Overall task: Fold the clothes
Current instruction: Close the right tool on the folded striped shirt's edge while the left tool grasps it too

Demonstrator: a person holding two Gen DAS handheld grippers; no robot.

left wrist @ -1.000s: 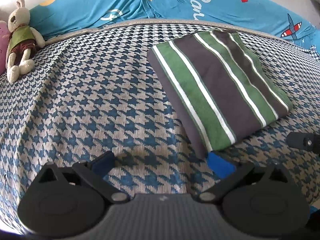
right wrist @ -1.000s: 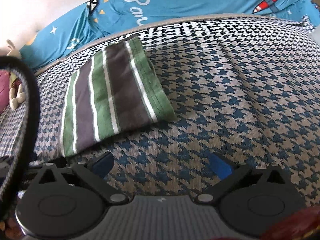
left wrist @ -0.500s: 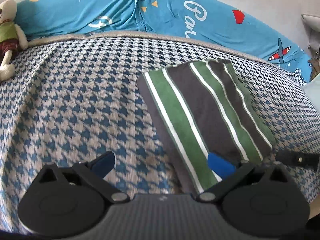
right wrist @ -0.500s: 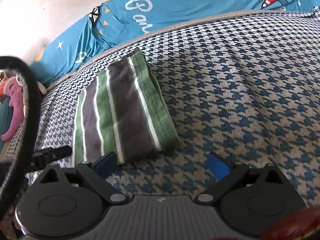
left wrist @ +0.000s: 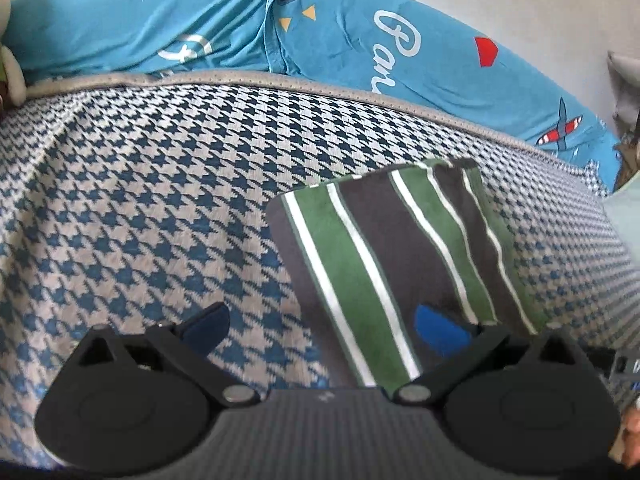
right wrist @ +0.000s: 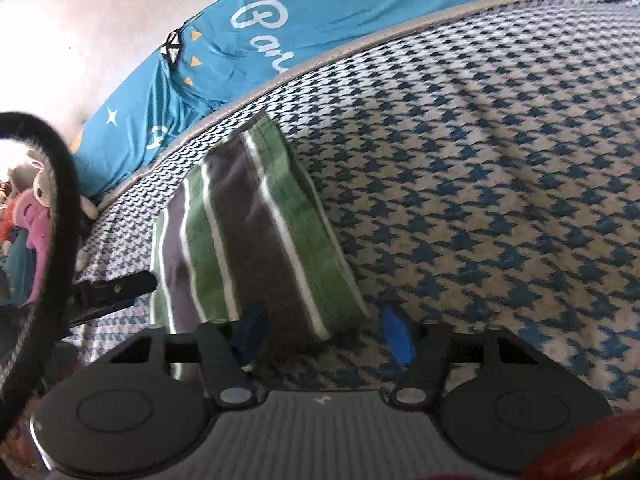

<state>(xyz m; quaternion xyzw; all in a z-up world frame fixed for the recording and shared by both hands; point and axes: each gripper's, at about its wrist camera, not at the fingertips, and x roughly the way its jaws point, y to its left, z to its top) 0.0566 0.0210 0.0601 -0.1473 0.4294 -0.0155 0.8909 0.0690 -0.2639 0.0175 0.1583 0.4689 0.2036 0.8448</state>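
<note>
Closing on the near corner of the folded green, grey and white striped cloth [right wrist: 256, 240], the right hand-held gripper [right wrist: 324, 336] has that corner between its blue pads; its jaws are narrowing, roughly half apart. One pad sits over the fabric and the other just past its edge. Contact is not clear, so no firm grip can be claimed.

Left hand-held gripper [left wrist: 320, 324]: jaws wide apart, nothing held. One blue pad lies over the cloth's near edge; the other hangs over the bare bed cover, to the side.

Location: the cloth lies flat on the blue and cream houndstooth bed cover [left wrist: 140, 200], directly ahead of both hand-held grippers. It is already a compact rectangle of several layers. Beyond it, at the far bed edge, lies bright blue printed bedding [left wrist: 340, 40].

Handling judgement: soft, light knit, limp with no stiffness. It should drape and sag once lifted. The layers may slide apart if only the top ply is pinched.

Where to hold: the two near corners, one per hand-held gripper, biting through the whole stack. A pad must slip under the bottom layer; the soft bed surface should yield enough for that.

Risk: catching the bed cover along with the cloth.
</note>
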